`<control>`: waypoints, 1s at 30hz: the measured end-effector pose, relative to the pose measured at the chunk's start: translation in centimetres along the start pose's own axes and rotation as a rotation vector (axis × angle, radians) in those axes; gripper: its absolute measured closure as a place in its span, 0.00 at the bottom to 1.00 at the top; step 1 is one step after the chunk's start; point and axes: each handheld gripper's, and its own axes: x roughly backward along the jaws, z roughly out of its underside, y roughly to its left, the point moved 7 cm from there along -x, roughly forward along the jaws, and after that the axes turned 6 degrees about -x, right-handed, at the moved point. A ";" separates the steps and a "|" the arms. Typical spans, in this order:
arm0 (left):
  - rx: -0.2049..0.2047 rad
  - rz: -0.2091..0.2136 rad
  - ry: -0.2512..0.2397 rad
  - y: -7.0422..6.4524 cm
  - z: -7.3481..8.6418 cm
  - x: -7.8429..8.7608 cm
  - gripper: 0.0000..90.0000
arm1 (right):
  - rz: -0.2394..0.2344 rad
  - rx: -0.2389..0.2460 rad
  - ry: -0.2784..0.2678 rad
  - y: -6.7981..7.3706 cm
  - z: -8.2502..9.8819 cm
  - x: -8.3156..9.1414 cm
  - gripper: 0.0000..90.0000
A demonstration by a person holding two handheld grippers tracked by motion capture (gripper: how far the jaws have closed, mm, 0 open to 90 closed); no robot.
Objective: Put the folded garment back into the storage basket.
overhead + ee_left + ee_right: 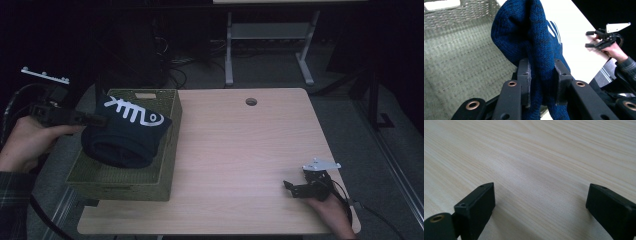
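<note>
Landmark: woven olive rectangular basket (165, 165), sitting on the left end of the light wooden surface (240, 150). Dark blue knitted garment with a white fishbone print (127, 132) hangs over the basket's interior, toward its far half, not resting on the floor of it. Left gripper (92, 120) is at the basket's left rim, jaws clamped on the garment's edge. Right gripper (295, 187) is well right of the basket, near the surface's front right corner, jaws apart over bare wood. Round cable hole (251, 101) lies right of the basket, near the far edge.

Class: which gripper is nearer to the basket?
Left. The left gripper hangs at the basket, clamped on the knit hat; the right gripper sits far across the table.
</note>
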 end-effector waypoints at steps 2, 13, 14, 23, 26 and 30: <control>0.010 -0.005 0.002 0.4 0.4 0.0 0.80 | 0.001 -0.002 0.002 0.0 0.0 0.0 0.09; 0.074 0.015 -0.003 2.2 3.0 -1.5 0.80 | 0.005 -0.006 0.000 0.0 0.0 0.0 0.09; 0.084 0.018 -0.003 2.4 3.2 -1.7 0.80 | 0.006 -0.006 0.000 -0.1 0.0 0.0 0.09; 0.114 0.023 0.011 3.5 4.5 -2.9 0.80 | 0.007 -0.007 0.000 -0.1 0.0 0.0 0.09; 0.118 0.025 0.022 3.7 4.9 -3.4 0.80 | 0.007 -0.007 -0.001 -0.1 0.0 0.0 0.09; 0.133 0.031 0.031 3.9 5.3 -4.4 0.80 | 0.007 -0.007 0.000 -0.1 0.0 0.0 0.09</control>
